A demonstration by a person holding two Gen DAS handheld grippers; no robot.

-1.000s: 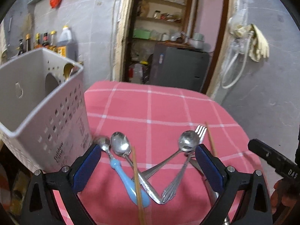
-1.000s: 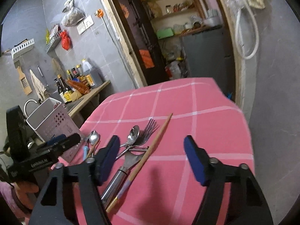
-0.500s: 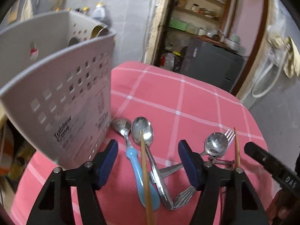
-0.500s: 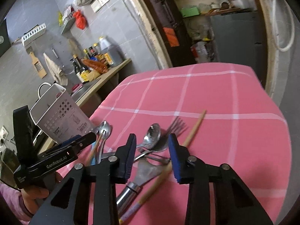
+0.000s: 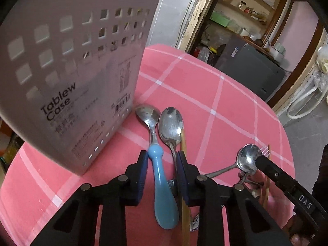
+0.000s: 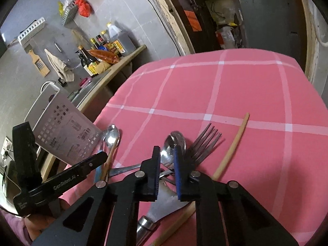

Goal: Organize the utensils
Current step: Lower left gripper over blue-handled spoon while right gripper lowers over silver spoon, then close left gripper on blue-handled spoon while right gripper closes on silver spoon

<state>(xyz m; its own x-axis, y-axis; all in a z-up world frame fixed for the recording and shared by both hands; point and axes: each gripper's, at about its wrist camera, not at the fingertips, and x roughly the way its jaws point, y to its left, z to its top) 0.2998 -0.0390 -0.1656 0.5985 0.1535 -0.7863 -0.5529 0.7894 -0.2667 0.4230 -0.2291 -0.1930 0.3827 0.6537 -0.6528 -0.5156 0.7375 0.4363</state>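
On the pink checked surface (image 5: pixel 235 106), just beside the white perforated utensil case (image 5: pixel 67 78), lay the loose cutlery: a blue-handled spoon (image 5: pixel 162 186), a plain steel spoon (image 5: pixel 171 123) touching it, and a wooden chopstick (image 5: pixel 183 143) alongside. Farther right sat another spoon (image 6: pixel 174 143), a fork (image 6: pixel 203 141) and a second chopstick (image 6: pixel 233 145).

The step in hand looked like a pickup for the case. To do it well, the left tongs (image 5: pixel 162 160) should close on the blue handle alone, near its neck, since the steel spoon's stem and the chopstick ran close by the right pad and could be caught too. A lift straight up would avoid dragging the neighbours, and the spoon would then need tipping upright over the case.

The left tongs stood narrowly parted, straddling the blue handle; whether the pads already touched it I could not tell. The right tongs (image 6: pixel 166 168) were also drawn close with a slim gap, poised over the second spoon's bowl and the crossed handles, seemingly pinching nothing yet.
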